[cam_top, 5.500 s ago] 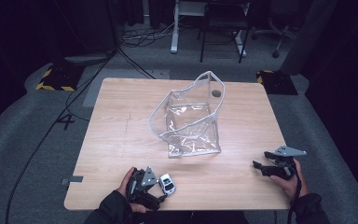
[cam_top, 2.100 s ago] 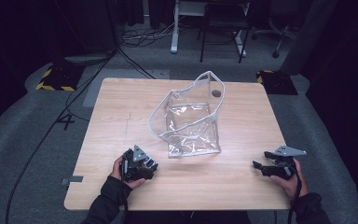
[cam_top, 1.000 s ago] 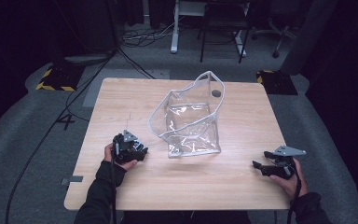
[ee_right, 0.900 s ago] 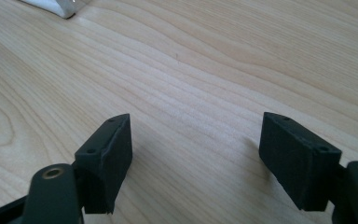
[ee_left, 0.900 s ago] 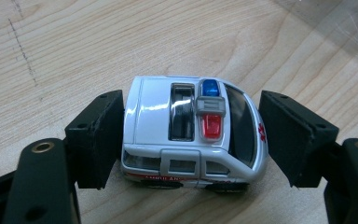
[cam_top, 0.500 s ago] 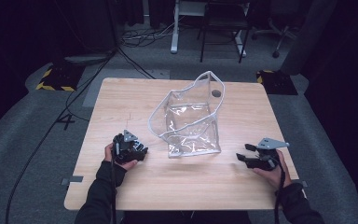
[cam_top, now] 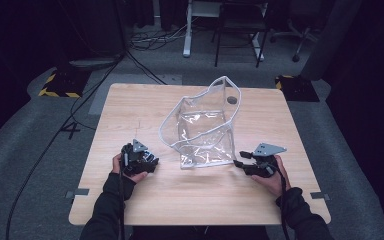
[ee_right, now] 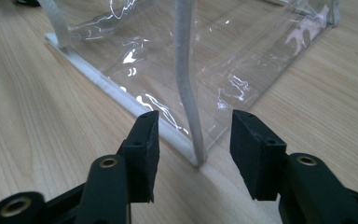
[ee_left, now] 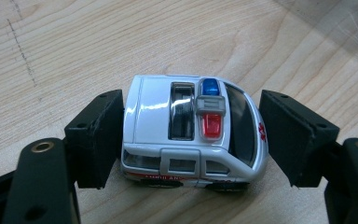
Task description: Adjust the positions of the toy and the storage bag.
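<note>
The left tongs (cam_top: 152, 162) were closed on a small white toy ambulance (ee_left: 191, 133), one black pad pressed against its rear and the other against its windscreen end, so the car sat crosswise between them. In the left gripper view its roof faced up, with a blue and a red light on a grey bar, and its wheels were at or just above the wooden bench (ee_left: 74, 42); contact with the wood could not be told. A corner of the clear plastic bag (ee_left: 349, 28) lay beyond the left tongs, off to the far right of that view and apart from the car.

The right tongs (ee_right: 193, 149) stood about half open and held nothing. Their jaws had just been closing, and the white-edged lower corner of the bag (ee_right: 198, 154) stood between the pads, with a gap on either side. A white seam rose from that corner straight ahead of the right tongs, and another white hem ran away along the bench to their left.

From the high view, the bag (cam_top: 205, 127) stood upright on the bench (cam_top: 130, 105) with its mouth open, between the two tongs: just ahead of the right tongs (cam_top: 240, 163), and near but clear of the left pair. Each hand rested low over the bench, the left hand (cam_top: 130, 170) gripping its tool from behind, the right hand (cam_top: 272, 177) likewise.
</note>
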`<state>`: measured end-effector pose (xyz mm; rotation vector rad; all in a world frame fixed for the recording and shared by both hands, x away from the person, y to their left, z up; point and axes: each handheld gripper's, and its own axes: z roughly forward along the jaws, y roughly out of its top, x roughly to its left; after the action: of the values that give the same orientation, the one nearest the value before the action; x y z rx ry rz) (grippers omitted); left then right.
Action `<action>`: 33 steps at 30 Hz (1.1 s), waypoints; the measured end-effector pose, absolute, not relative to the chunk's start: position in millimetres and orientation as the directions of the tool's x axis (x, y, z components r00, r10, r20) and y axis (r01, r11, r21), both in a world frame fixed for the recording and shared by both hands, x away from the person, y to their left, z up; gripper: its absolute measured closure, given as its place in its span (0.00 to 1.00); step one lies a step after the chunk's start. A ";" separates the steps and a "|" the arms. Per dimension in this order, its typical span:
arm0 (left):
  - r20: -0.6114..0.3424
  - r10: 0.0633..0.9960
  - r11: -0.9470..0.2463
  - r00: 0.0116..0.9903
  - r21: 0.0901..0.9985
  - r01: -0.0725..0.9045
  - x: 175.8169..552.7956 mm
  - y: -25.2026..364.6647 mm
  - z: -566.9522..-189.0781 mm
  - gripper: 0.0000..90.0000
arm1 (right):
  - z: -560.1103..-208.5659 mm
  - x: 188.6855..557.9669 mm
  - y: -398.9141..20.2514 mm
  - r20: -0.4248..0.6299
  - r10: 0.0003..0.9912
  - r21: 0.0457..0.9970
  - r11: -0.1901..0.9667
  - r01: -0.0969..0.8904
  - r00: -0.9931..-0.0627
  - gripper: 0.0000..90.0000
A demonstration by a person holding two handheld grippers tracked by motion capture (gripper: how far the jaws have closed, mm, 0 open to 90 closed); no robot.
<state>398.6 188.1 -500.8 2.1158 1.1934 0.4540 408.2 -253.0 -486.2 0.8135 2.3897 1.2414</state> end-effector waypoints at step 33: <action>-0.021 0.852 -0.365 0.523 0.694 0.621 397.3 187.0 -501.6 0.28 | -486.9 366.8 -258.1 -0.133 0.591 0.807 0.531 0.259 -0.796 0.97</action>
<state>397.3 187.0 -501.6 2.1104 1.1918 0.4555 366.8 -258.1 -486.9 0.6974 2.3815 1.1603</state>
